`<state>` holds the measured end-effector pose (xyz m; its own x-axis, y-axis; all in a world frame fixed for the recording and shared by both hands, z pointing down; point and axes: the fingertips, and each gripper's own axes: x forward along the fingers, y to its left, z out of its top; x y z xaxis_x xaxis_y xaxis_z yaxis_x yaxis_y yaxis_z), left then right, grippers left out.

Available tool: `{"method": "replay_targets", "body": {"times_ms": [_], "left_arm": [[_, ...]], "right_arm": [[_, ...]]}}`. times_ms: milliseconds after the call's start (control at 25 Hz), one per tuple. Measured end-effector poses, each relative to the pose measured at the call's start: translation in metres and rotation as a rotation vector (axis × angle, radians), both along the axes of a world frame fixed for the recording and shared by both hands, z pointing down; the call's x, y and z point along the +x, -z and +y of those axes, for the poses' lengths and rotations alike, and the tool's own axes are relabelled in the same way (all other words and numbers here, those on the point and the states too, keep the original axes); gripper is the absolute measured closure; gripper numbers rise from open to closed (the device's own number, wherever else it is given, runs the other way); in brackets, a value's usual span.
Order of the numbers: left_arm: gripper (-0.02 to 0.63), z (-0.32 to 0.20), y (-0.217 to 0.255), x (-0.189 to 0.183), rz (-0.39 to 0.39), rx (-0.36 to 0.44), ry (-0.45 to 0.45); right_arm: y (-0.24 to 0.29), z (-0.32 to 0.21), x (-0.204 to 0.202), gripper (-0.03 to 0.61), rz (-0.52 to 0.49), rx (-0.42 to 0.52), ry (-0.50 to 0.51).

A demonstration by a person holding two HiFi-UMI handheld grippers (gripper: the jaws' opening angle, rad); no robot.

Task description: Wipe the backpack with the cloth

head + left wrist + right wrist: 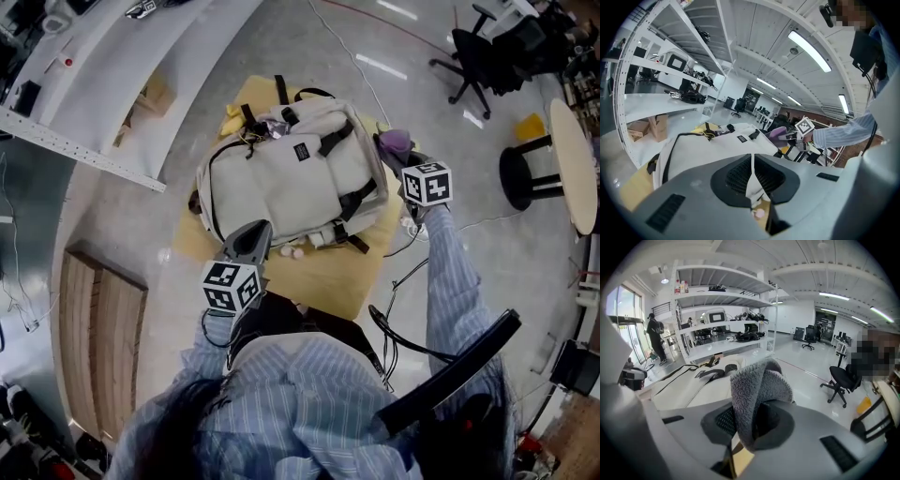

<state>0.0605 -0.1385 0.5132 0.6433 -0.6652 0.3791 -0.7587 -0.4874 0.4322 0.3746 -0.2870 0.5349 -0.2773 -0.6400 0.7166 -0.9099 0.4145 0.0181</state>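
A cream backpack (291, 173) with black straps lies flat on a small yellow table (328, 277). My left gripper (255, 232) is at the pack's near edge, shut on a fold of its pale fabric, which shows pinched between the jaws of the left gripper (752, 180). The backpack (708, 145) stretches away ahead of it. My right gripper (401, 161) hovers at the pack's right side, shut on a fluffy grey-purple cloth (396, 141). In the right gripper view the cloth (757, 390) stands up from the right gripper (747, 427), with the backpack (689, 383) to its left.
Two small pink objects (292, 251) lie on the table by the pack's near edge. White shelving (122, 84) runs along the left, with a wooden pallet (98, 337) on the floor. An office chair (473, 56), black stool (525, 173) and round table (574, 164) stand to the right.
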Motion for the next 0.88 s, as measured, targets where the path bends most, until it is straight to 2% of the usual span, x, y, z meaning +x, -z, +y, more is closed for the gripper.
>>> {"method": "replay_targets", "body": {"times_ms": [280, 560, 680, 880], "left_arm": [[0.592, 0.036, 0.005, 0.043, 0.0, 0.018, 0.038], [0.592, 0.078, 0.005, 0.071, 0.007, 0.012, 0.089], [0.593, 0.097, 0.008, 0.083, 0.009, 0.019, 0.095], [0.592, 0.127, 0.013, 0.098, -0.001, 0.029, 0.104]], "right_arm": [[-0.022, 0.079, 0.028, 0.529, -0.04, -0.041, 0.012], [-0.036, 0.145, 0.032, 0.529, -0.085, -0.062, 0.05], [-0.039, 0.165, 0.033, 0.529, -0.094, -0.062, 0.059], [-0.037, 0.177, 0.039, 0.529, -0.115, -0.053, 0.019]]}}
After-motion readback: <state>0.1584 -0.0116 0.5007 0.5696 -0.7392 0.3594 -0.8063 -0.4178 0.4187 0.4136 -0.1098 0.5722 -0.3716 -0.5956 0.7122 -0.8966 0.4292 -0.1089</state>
